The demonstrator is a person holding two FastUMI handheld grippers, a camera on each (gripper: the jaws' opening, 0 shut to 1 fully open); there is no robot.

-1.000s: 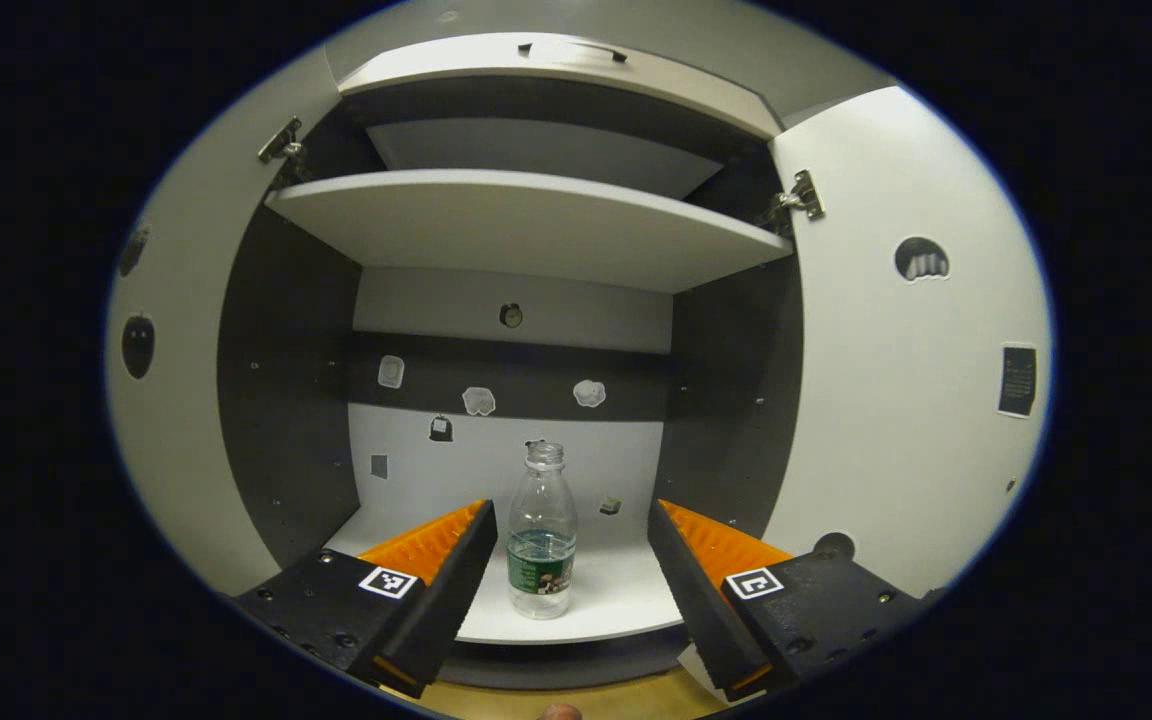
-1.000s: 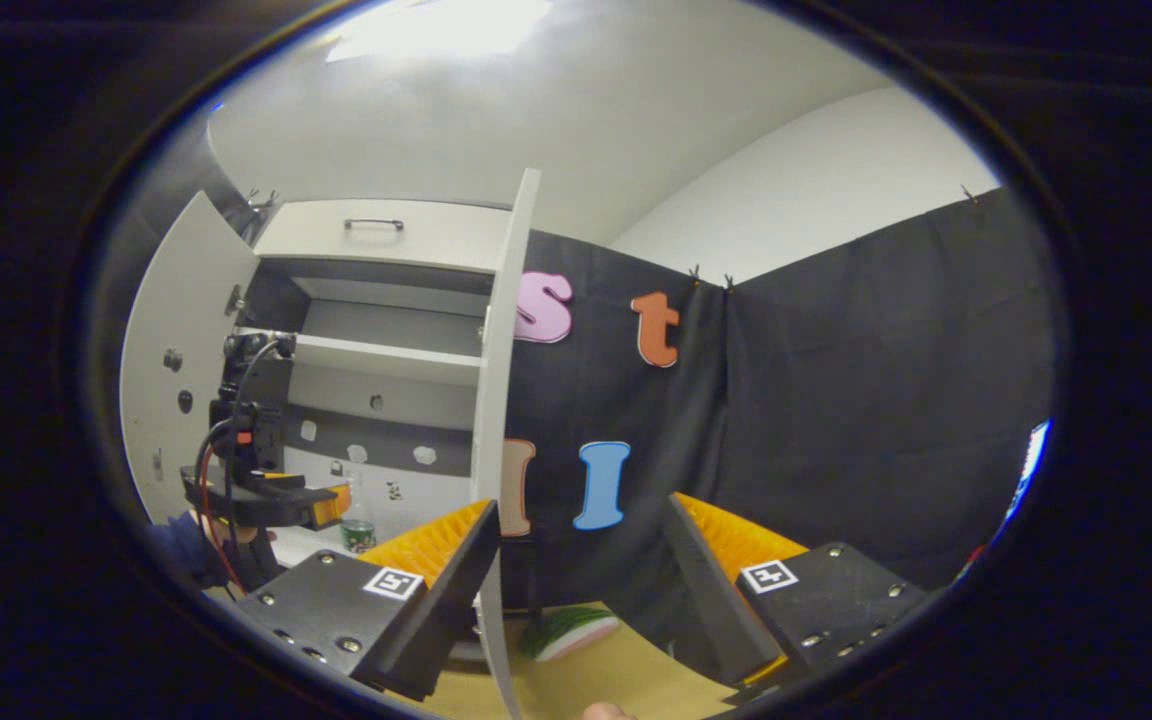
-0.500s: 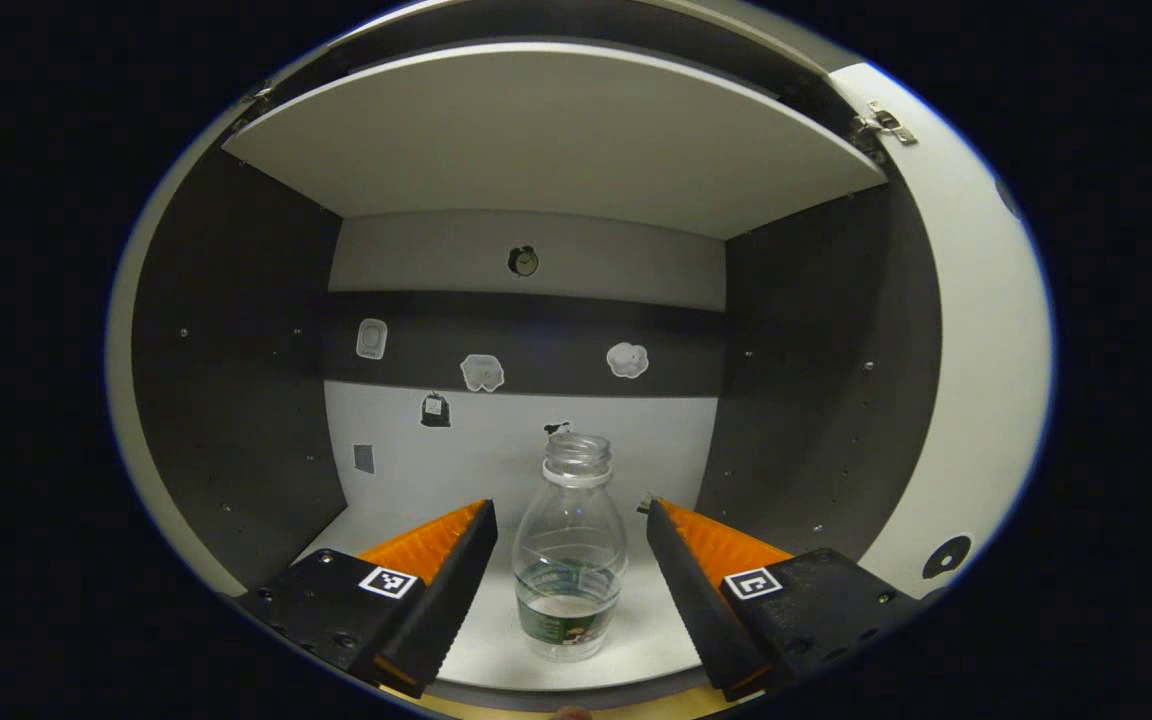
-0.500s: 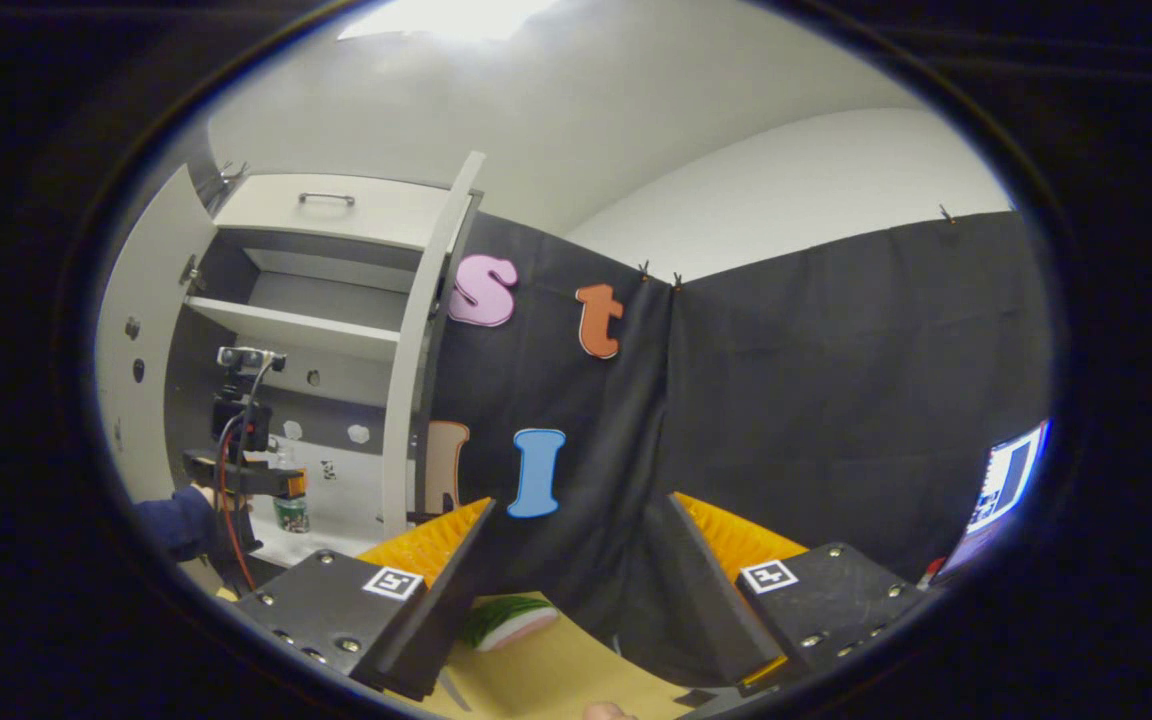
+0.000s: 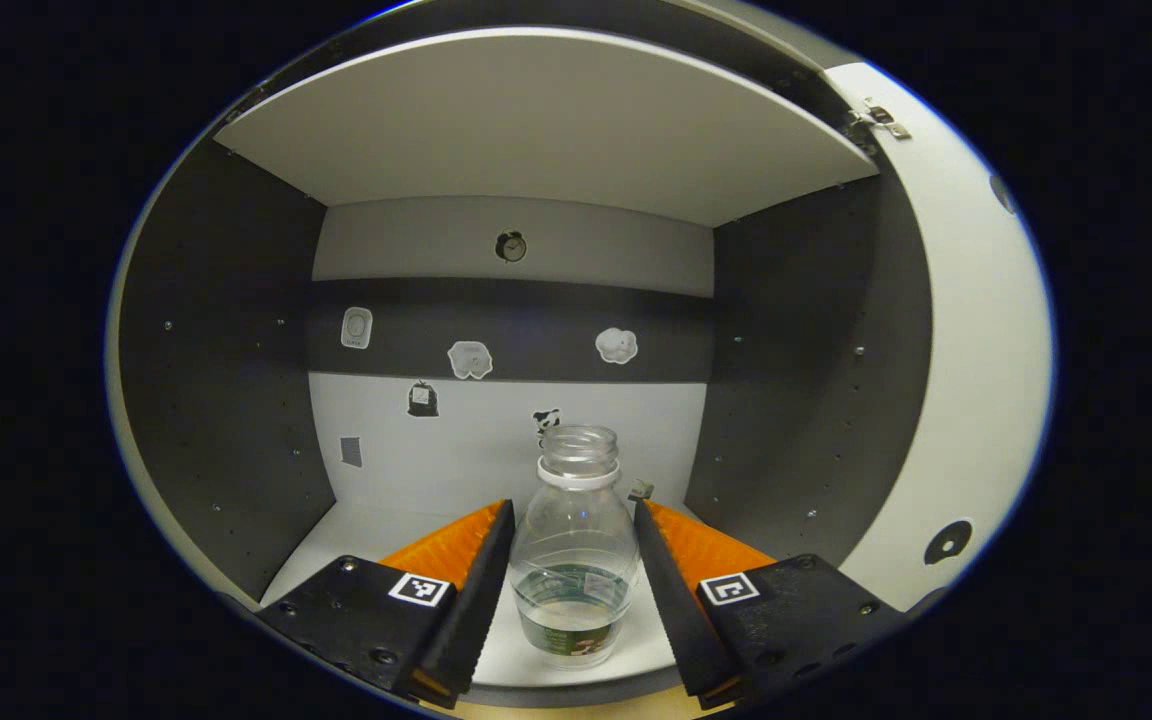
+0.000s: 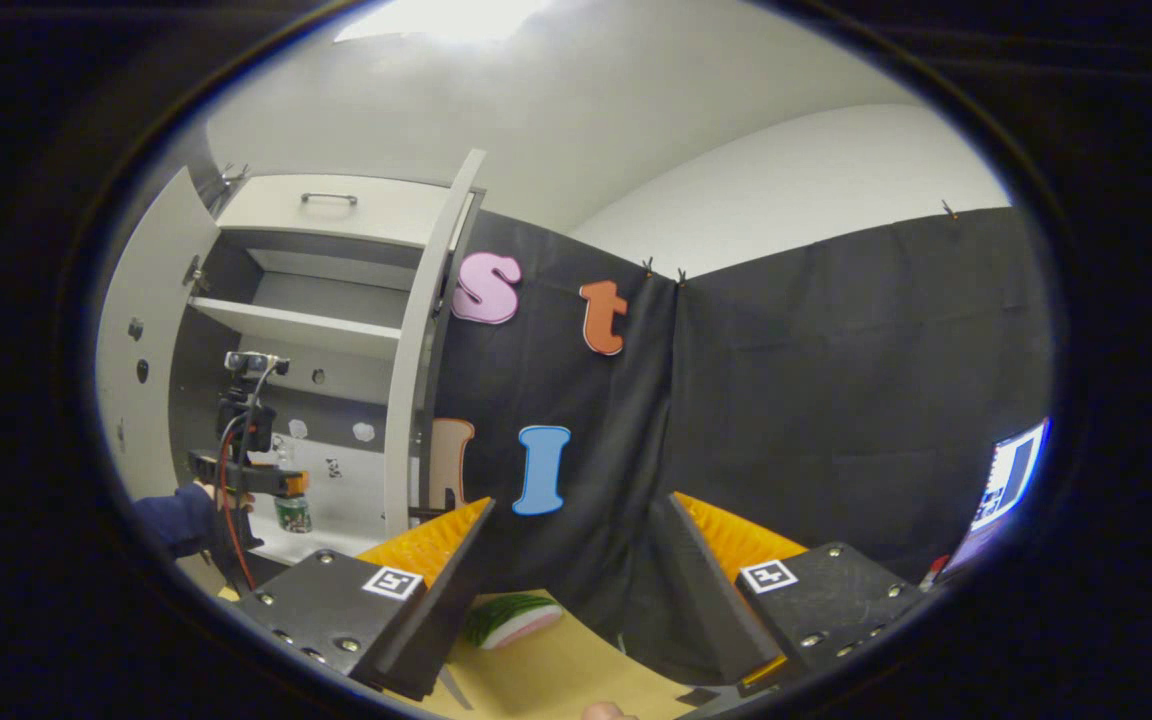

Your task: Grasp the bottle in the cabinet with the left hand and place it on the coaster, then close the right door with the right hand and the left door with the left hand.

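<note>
Left gripper view: the bottle [image 5: 573, 560] stands upright on the cabinet's bottom shelf [image 5: 356, 535], its long axis vertical and its uncapped mouth pointing up toward the shelf board above [image 5: 546, 120]. A little clear liquid sits in its lower part, under a green label. My left gripper [image 5: 572, 570] reaches into the cabinet [image 5: 226, 330] with its fingers [image 5: 481, 585] flanking the bottle's body, one on each side and very close; I cannot tell whether they press on it. Small stickers dot the back panel [image 5: 506, 440]. The right door [image 5: 966, 380] hangs open.

Right gripper view: my right gripper [image 6: 576, 590] hovers above the table [image 6: 546, 680], fingers [image 6: 436, 590] spread wide with nothing between them. Farther off at left, my left gripper [image 6: 281, 485] is level with the bottle [image 6: 292, 514] inside the open cabinet [image 6: 336, 300]. A watermelon-slice object [image 6: 513, 618] lies on the table.
</note>
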